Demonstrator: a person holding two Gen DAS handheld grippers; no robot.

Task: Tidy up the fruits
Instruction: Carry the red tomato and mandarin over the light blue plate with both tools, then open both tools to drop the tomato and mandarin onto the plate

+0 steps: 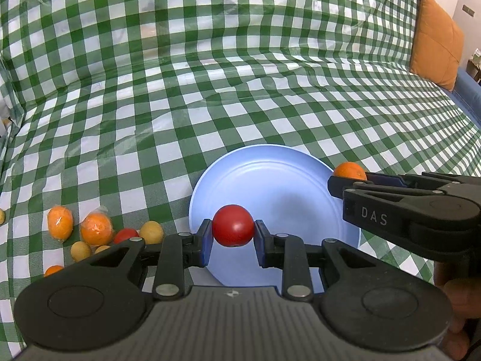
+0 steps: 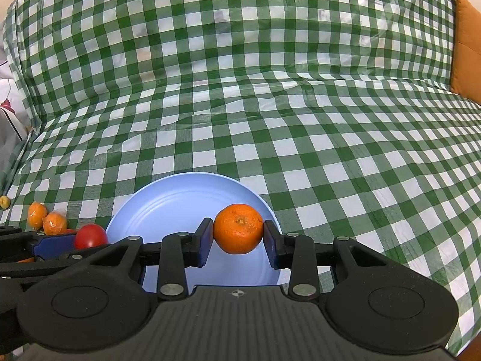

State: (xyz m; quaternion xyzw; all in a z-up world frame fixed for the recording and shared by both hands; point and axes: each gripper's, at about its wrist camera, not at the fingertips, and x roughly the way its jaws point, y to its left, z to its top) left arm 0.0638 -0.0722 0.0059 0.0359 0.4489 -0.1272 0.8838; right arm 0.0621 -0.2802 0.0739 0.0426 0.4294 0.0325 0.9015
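Note:
My left gripper (image 1: 233, 229) is shut on a red tomato (image 1: 233, 225), held over the near left part of a light blue plate (image 1: 270, 180). My right gripper (image 2: 238, 232) is shut on an orange mandarin (image 2: 238, 228), above the plate's (image 2: 168, 204) right side. In the left wrist view the right gripper (image 1: 339, 182) comes in from the right with the mandarin (image 1: 350, 171) peeking over it. In the right wrist view the tomato (image 2: 90, 236) shows at the left. The plate holds no fruit.
A pile of loose fruit lies left of the plate: wrapped oranges (image 1: 96, 229), small yellow fruits (image 1: 151, 232) and a red one (image 1: 125, 235). A green checked cloth (image 1: 240, 90) covers the sofa. An orange cushion (image 1: 437, 39) stands at the far right.

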